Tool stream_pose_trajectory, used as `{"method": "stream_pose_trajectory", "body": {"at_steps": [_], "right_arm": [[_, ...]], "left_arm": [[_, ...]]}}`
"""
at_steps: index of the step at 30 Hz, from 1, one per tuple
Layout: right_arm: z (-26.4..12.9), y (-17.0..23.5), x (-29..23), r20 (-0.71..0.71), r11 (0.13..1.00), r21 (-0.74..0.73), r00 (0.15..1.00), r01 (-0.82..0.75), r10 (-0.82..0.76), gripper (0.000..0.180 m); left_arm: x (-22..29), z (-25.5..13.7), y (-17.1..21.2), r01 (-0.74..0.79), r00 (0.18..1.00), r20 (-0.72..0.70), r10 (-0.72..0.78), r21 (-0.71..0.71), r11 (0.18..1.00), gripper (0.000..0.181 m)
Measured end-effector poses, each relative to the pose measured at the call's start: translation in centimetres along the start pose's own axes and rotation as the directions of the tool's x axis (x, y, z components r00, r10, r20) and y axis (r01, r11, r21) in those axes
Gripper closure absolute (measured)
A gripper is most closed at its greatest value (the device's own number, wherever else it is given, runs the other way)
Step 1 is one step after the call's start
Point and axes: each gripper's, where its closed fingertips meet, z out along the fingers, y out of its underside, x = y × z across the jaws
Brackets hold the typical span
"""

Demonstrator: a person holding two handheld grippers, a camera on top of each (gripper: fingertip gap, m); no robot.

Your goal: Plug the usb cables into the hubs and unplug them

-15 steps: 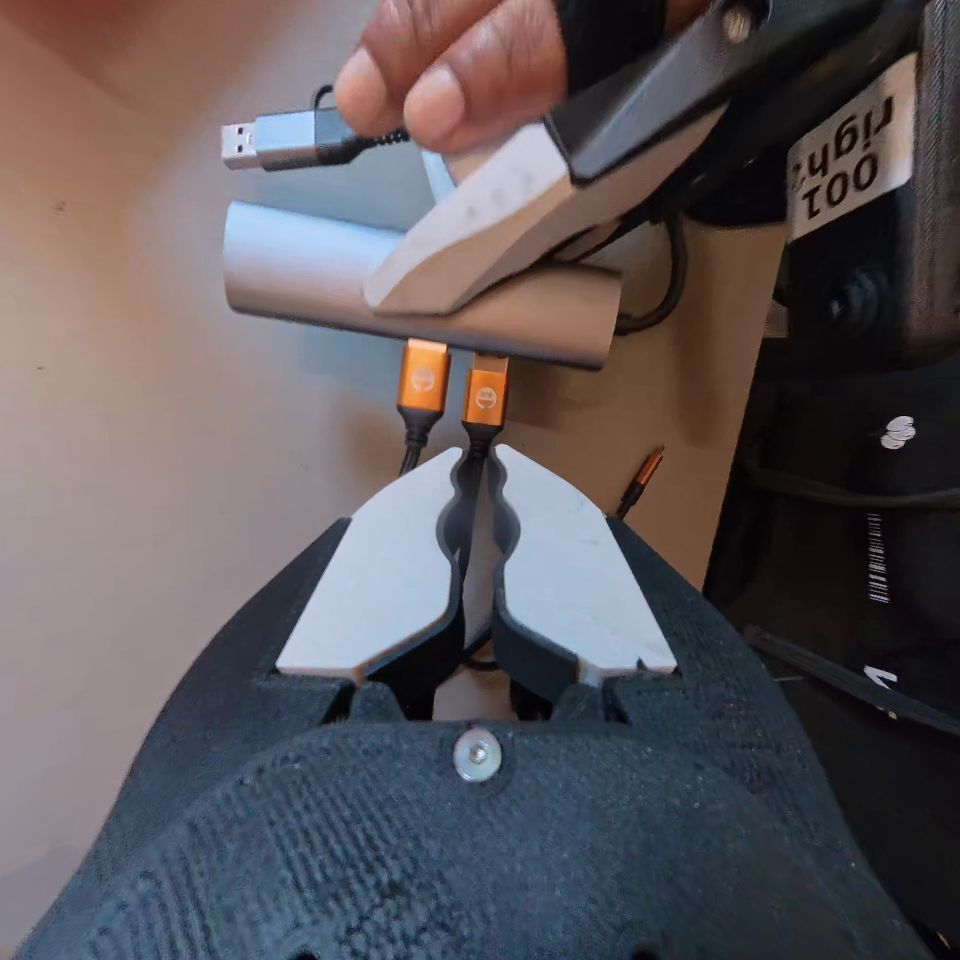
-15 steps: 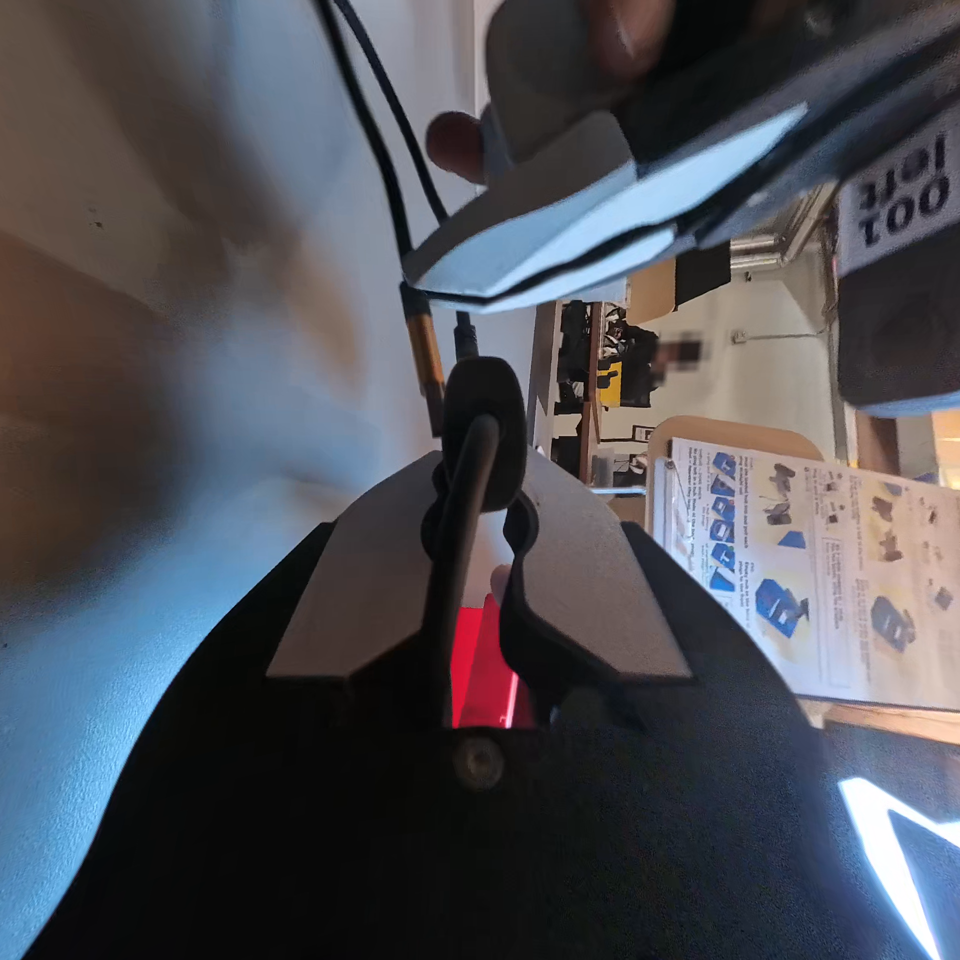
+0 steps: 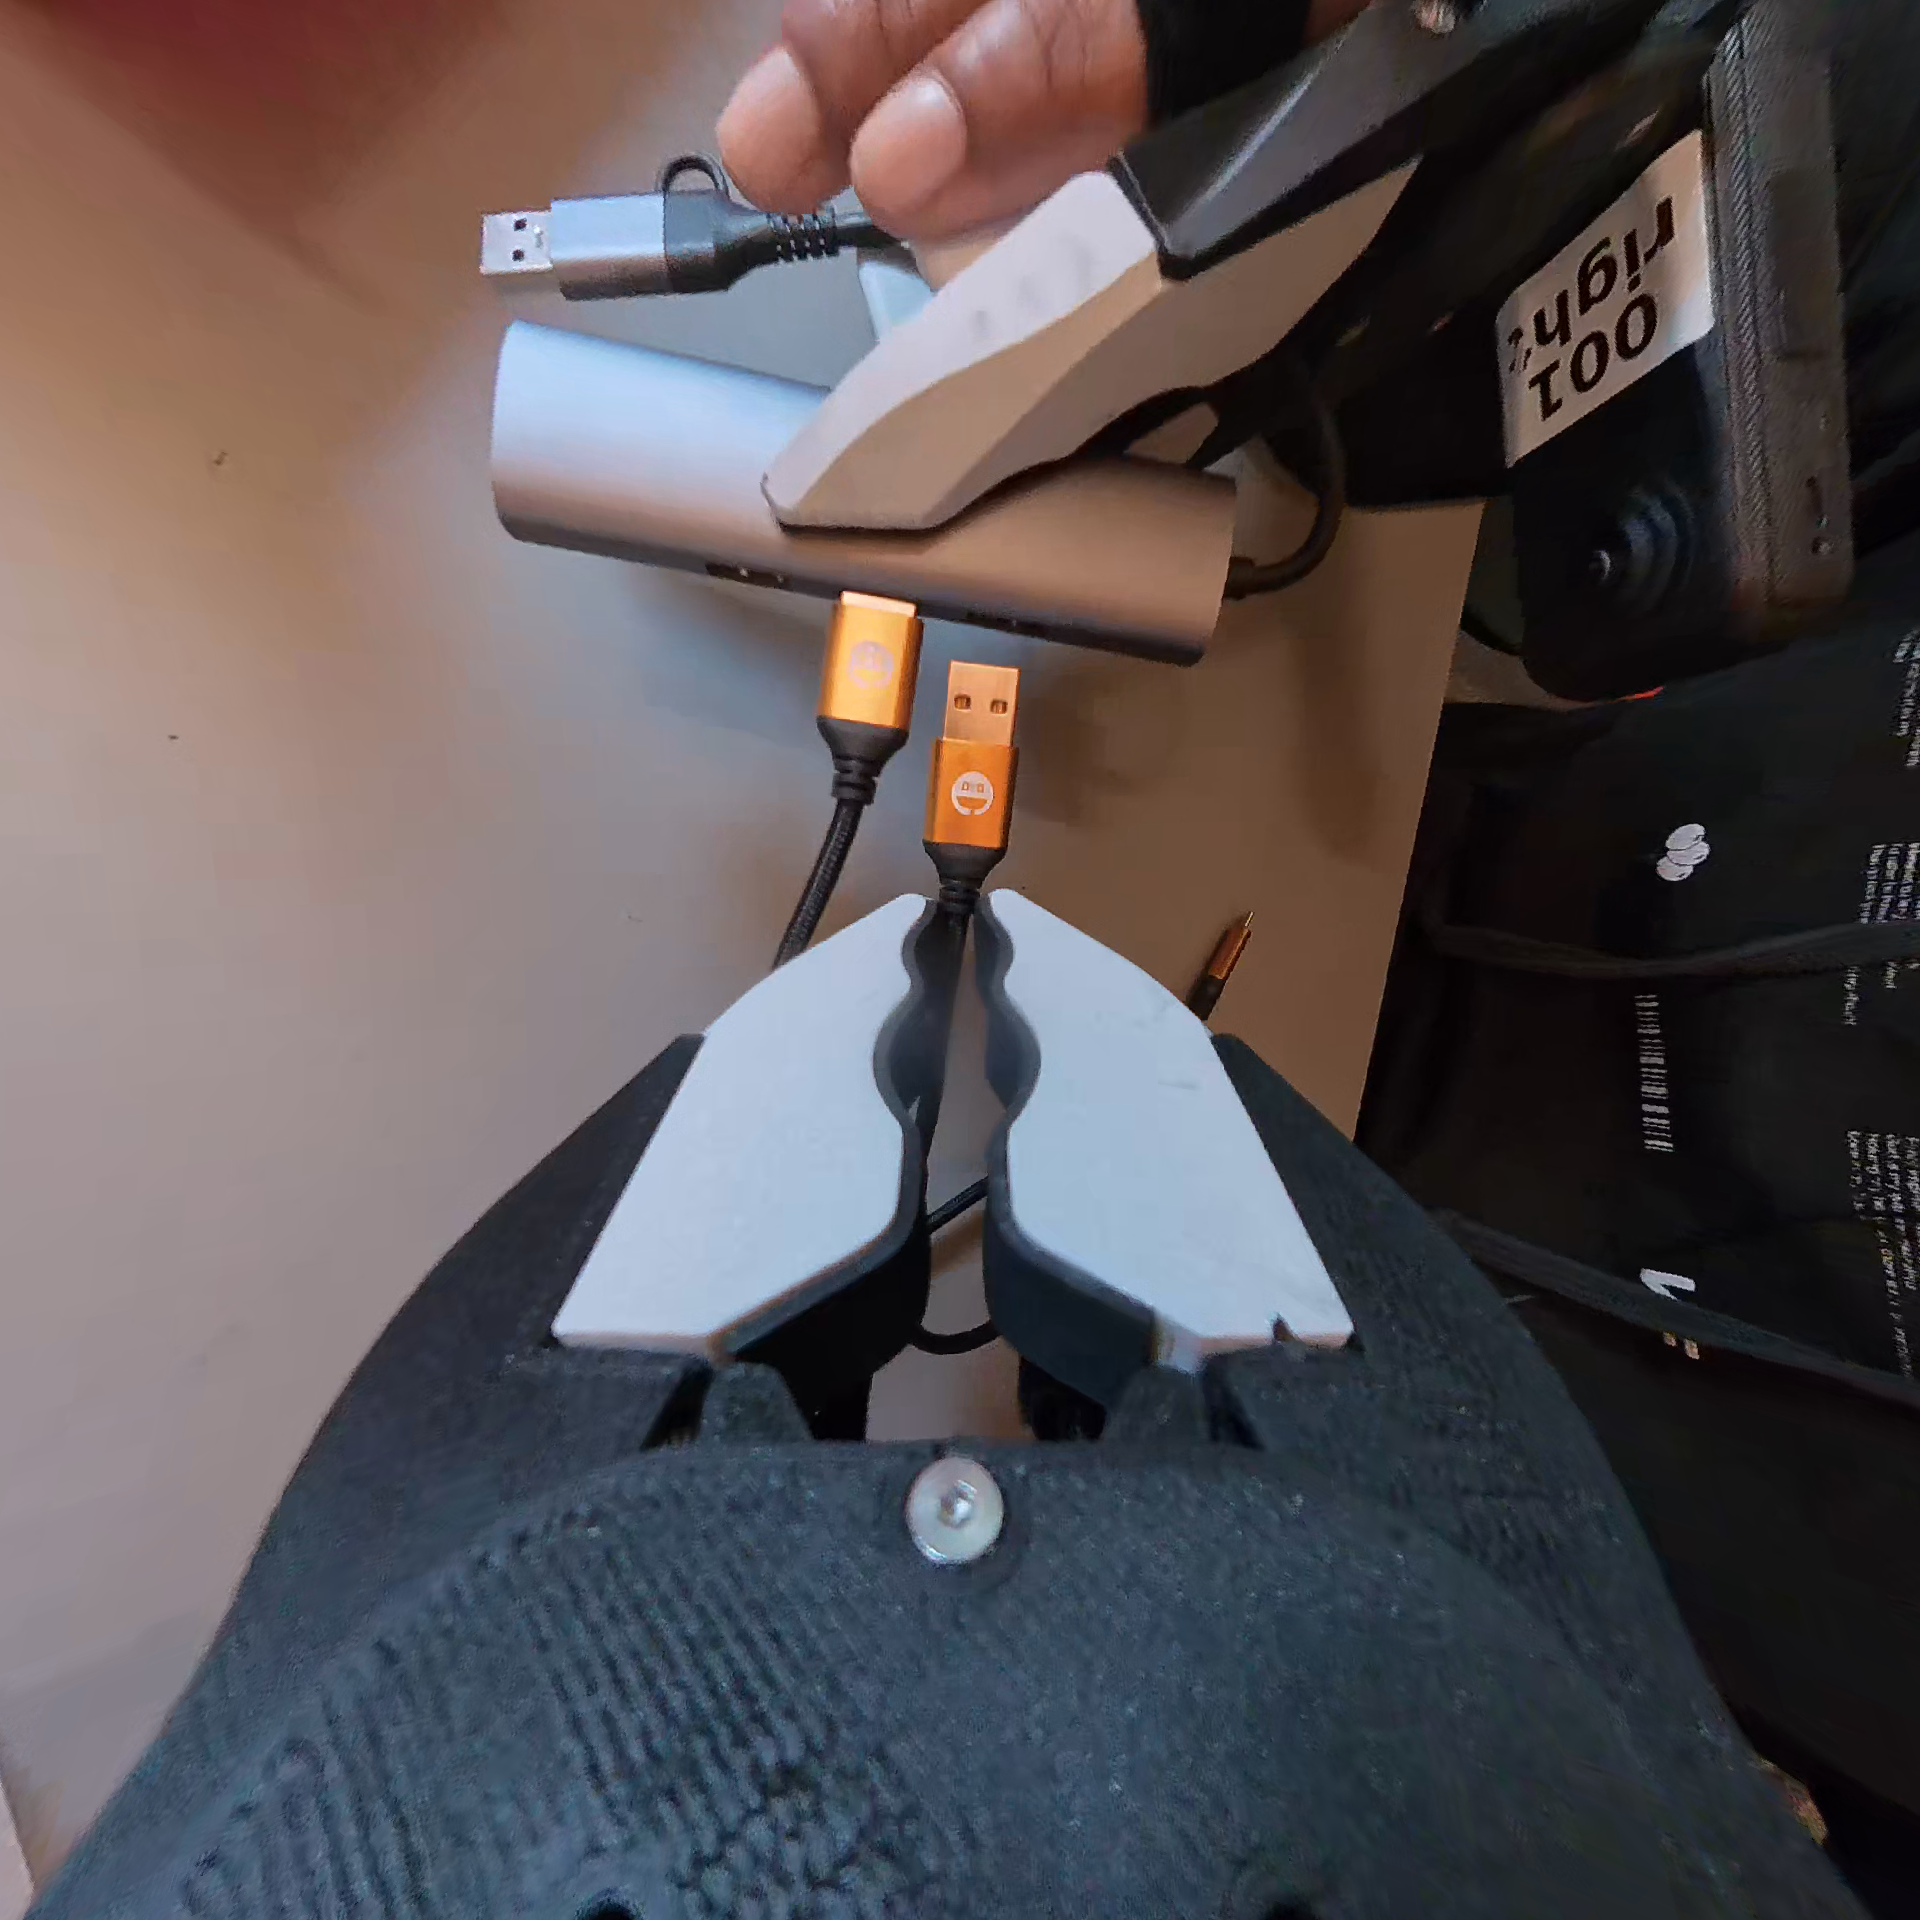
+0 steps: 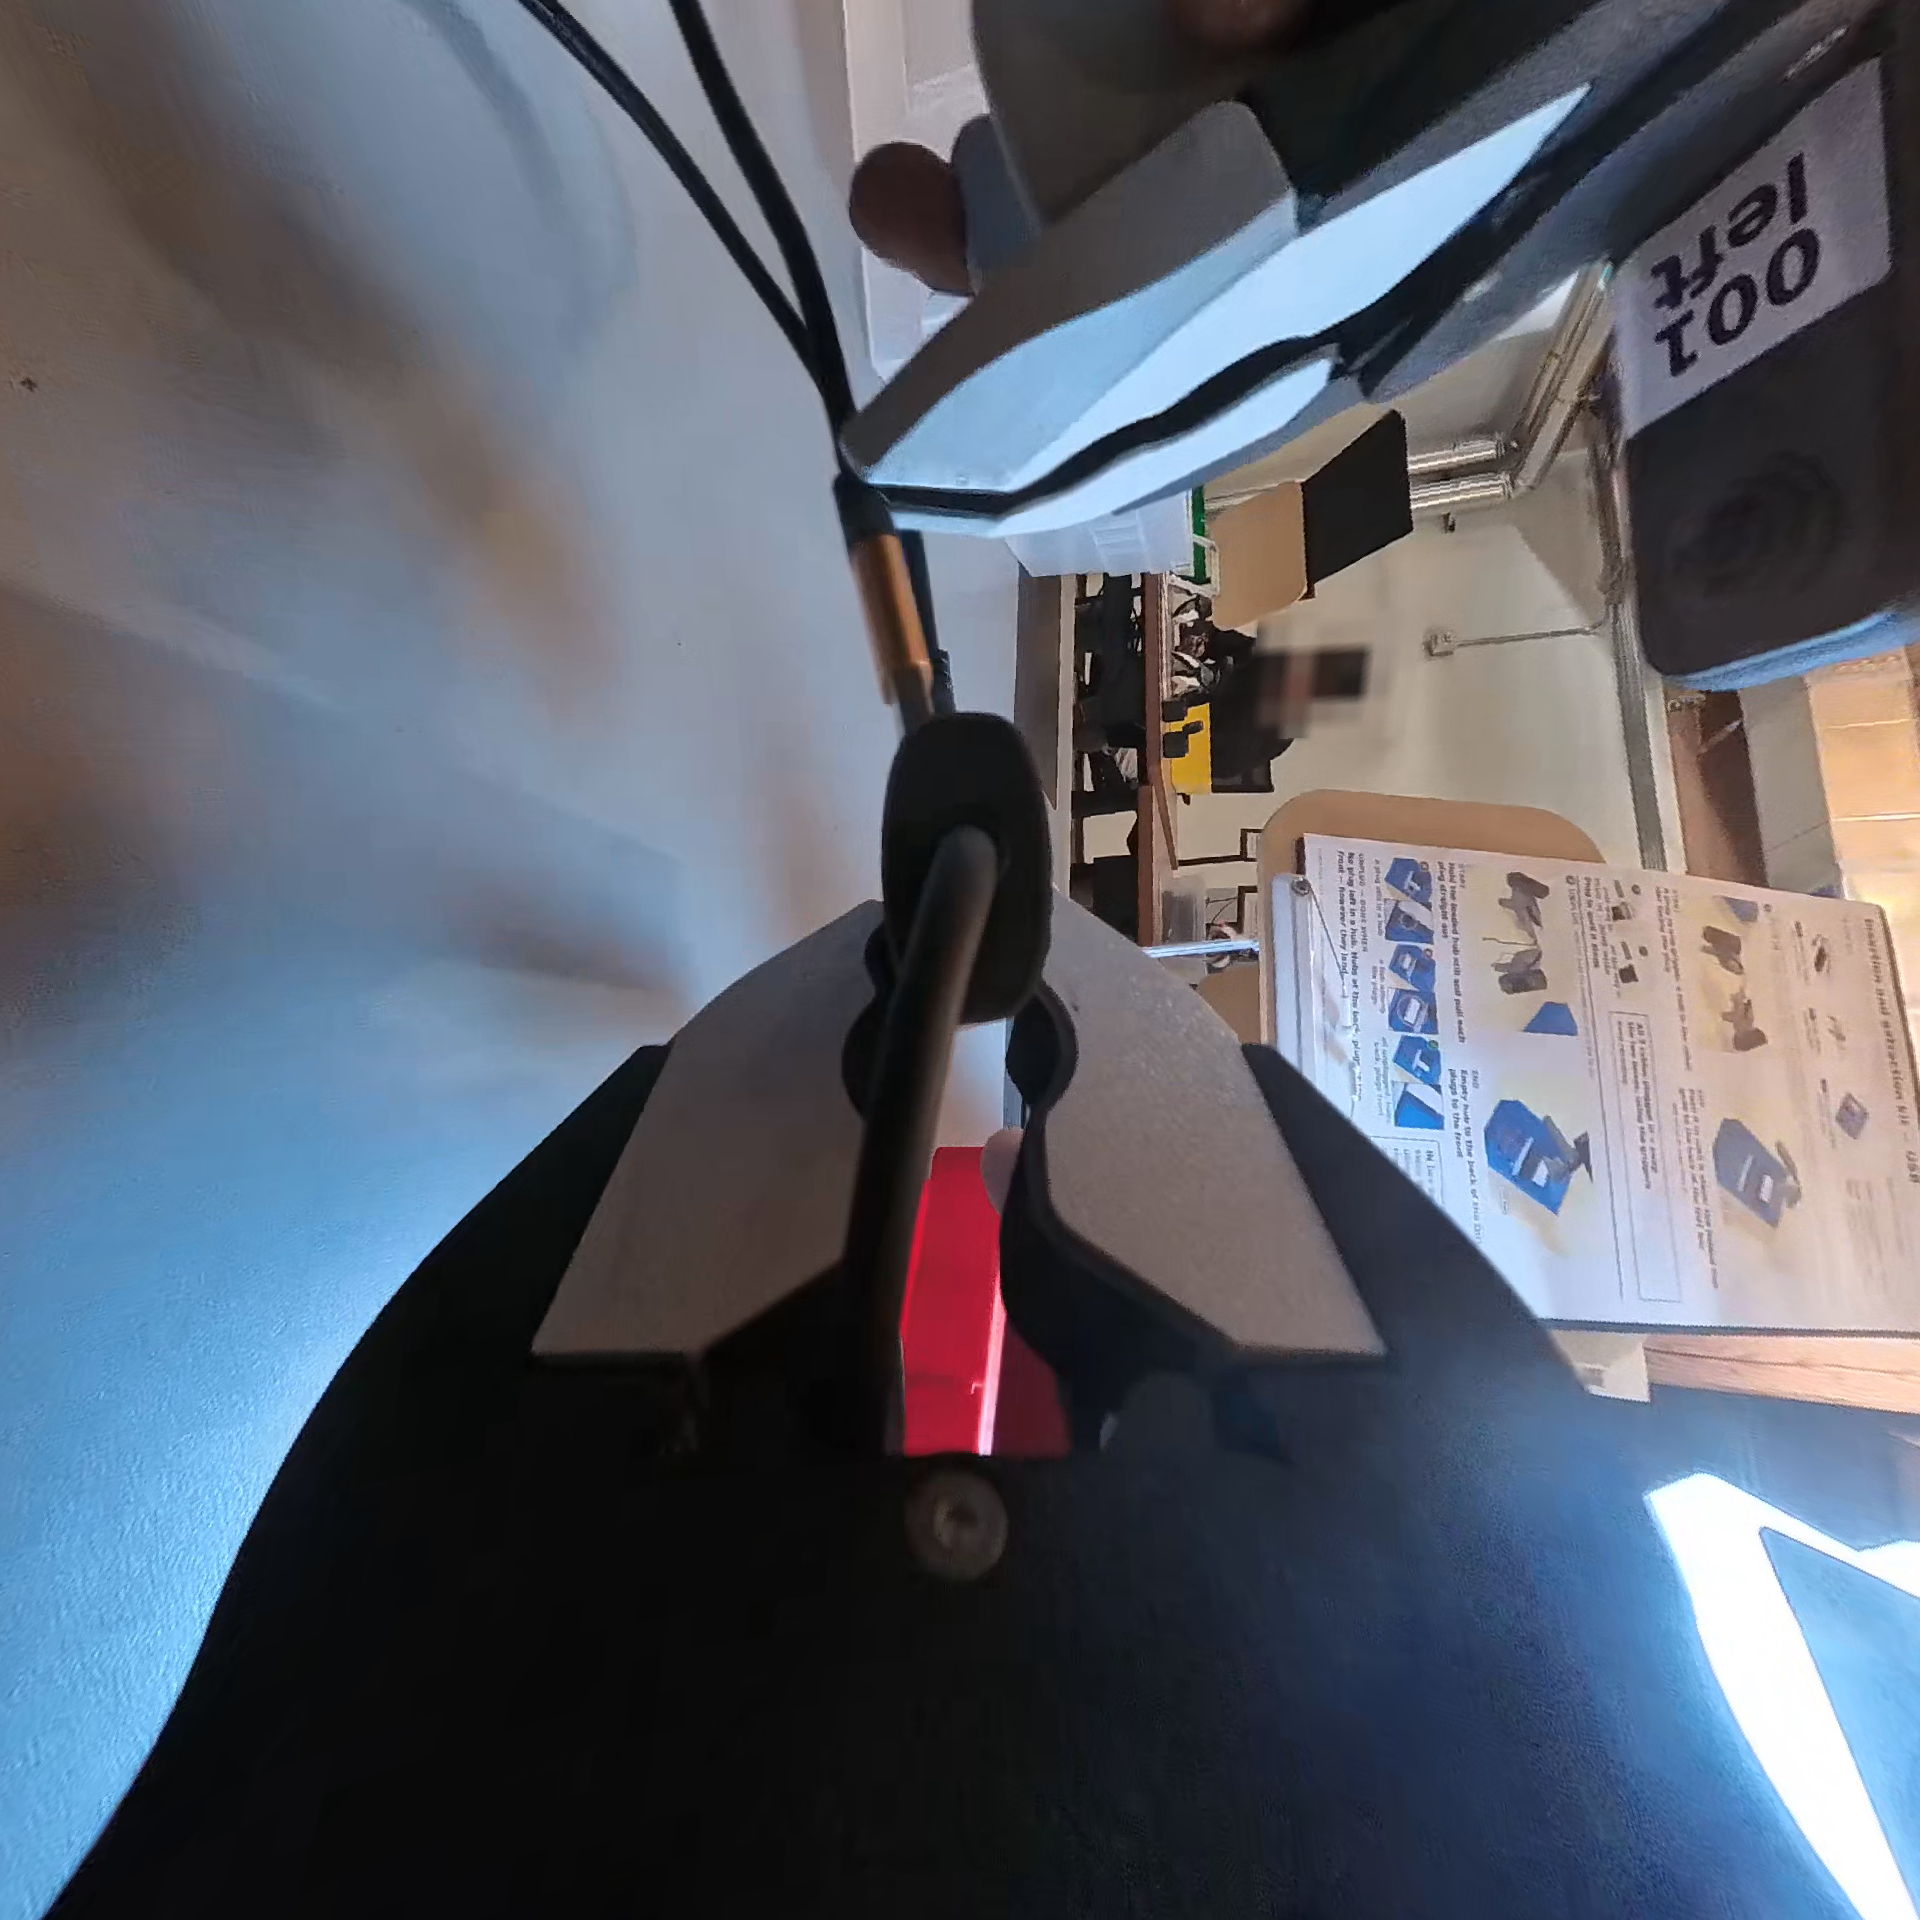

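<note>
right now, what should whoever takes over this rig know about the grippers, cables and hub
Left gripper: shut on the cable of the right orange USB plug, which is out of the hub, metal tip bare.
Right gripper: clamps the grey hub above the table.
Left orange USB plug: seated in the hub.
Hub's own grey lead plug: hangs free by the hand.
Done: one orange plug out. Left: pull the other.

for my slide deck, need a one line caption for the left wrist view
Left gripper holds an unplugged orange plug by its cable below the grey hub; a second orange plug remains inserted.
</note>
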Motion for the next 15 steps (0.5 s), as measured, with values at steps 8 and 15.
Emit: {"method": "stream_pose_trajectory", "body": {"at_steps": [8,15], "right_arm": [[0.35,-0.2,-0.48,0.003,0.999,-0.02,0.999,0.05,-0.05,0.162],[0.23,-0.12,-0.15,-0.015,0.997,-0.033,0.997,0.069,-0.07,0.162]], "left_arm": [[-0.06,0.39,-0.07,-0.012,1.0,0.017,0.013,-0.044,0.999,0.176],[-0.12,0.2,-0.64,-0.026,0.999,0.035,0.028,-0.054,0.998,0.176]]}}
